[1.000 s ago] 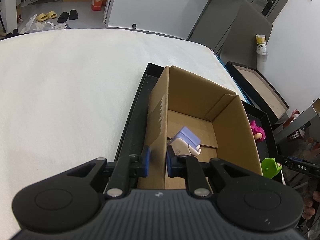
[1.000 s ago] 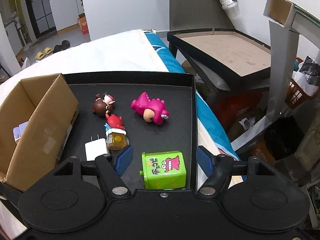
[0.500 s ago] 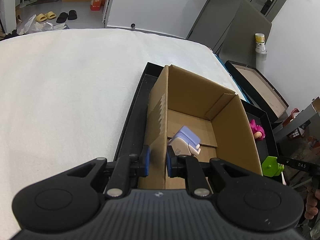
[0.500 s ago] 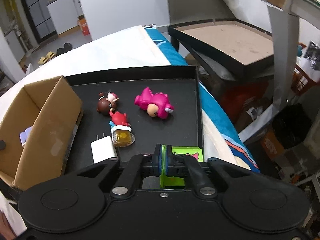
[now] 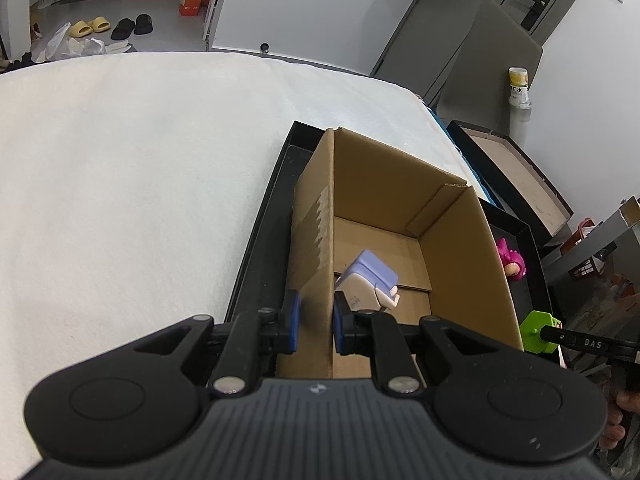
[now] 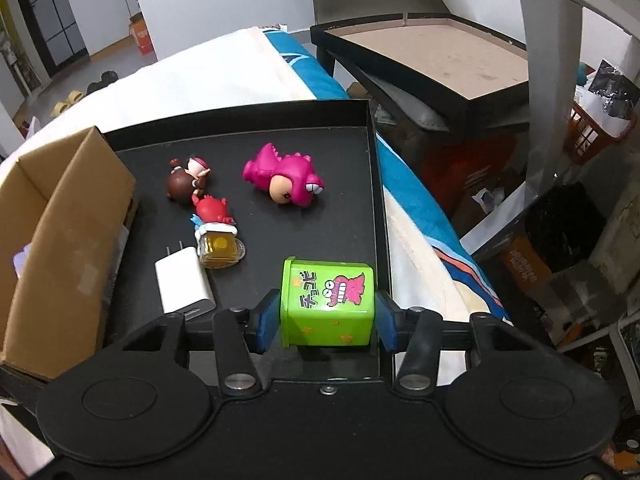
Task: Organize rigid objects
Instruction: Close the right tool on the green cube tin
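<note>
My right gripper (image 6: 326, 322) is shut on a green toy box (image 6: 328, 304) with a cartoon sticker, held just above the near right corner of the black tray (image 6: 372, 184). On the tray lie a pink dinosaur (image 6: 286, 180), a brown figurine (image 6: 186, 184), a red figurine on a yellow base (image 6: 216, 232) and a white charger (image 6: 182, 284). My left gripper (image 5: 314, 322) is shut on the left wall of the cardboard box (image 5: 316, 248). A purple-white charger (image 5: 370, 280) lies inside the box. The green toy box also shows in the left wrist view (image 5: 538, 330).
The tray sits on a white bed (image 5: 140, 180) with a blue sheet edge (image 6: 420, 208). A black-framed board (image 6: 436, 52) stands beyond the bed at the right. An orange basket (image 6: 596, 128) and clutter fill the floor at the right.
My right gripper closed on the green toy box, after a brief narrow shut half a second ago, and lifted it slightly. The left gripper kept its grip on the box wall.
</note>
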### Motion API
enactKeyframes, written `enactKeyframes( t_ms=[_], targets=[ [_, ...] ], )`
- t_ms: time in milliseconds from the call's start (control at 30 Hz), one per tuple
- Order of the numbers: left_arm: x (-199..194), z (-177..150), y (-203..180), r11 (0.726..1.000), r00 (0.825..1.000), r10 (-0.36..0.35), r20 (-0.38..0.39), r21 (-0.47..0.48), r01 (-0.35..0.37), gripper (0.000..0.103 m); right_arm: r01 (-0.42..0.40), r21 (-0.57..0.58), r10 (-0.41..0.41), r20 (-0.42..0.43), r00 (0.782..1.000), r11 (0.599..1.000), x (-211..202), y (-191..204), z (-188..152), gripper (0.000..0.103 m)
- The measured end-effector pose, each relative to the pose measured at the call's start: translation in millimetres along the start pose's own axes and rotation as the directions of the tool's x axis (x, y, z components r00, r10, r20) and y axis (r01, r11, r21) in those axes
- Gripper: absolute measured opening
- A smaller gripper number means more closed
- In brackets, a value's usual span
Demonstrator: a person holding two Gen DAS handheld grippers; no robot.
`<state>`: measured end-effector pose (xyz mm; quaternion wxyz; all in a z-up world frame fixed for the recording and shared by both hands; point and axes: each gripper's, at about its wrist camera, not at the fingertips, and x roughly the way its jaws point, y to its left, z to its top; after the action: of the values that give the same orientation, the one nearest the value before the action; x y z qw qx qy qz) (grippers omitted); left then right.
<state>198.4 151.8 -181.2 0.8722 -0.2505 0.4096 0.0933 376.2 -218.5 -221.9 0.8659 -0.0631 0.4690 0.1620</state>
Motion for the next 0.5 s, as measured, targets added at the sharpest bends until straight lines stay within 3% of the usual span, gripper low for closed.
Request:
enactKeyframes(
  t_ms=[233,500],
  targets=[
    [-0.9,-0.7,-1.1,1.000,1.000,-0.006,0.002,0.005,0.006,0.016,-0.061,0.067,0.061,0.001,0.998,0.996,-20.0,-0.1,-1.6,0.048],
    [-1.6,-0.1,0.7,1.000,1.000,-0.014,0.000,0.005,0.014,0.016,-0.051,0.019,0.052,-0.016,0.999,0.998,-31.6,11.2,5.2,0.048]
  ],
)
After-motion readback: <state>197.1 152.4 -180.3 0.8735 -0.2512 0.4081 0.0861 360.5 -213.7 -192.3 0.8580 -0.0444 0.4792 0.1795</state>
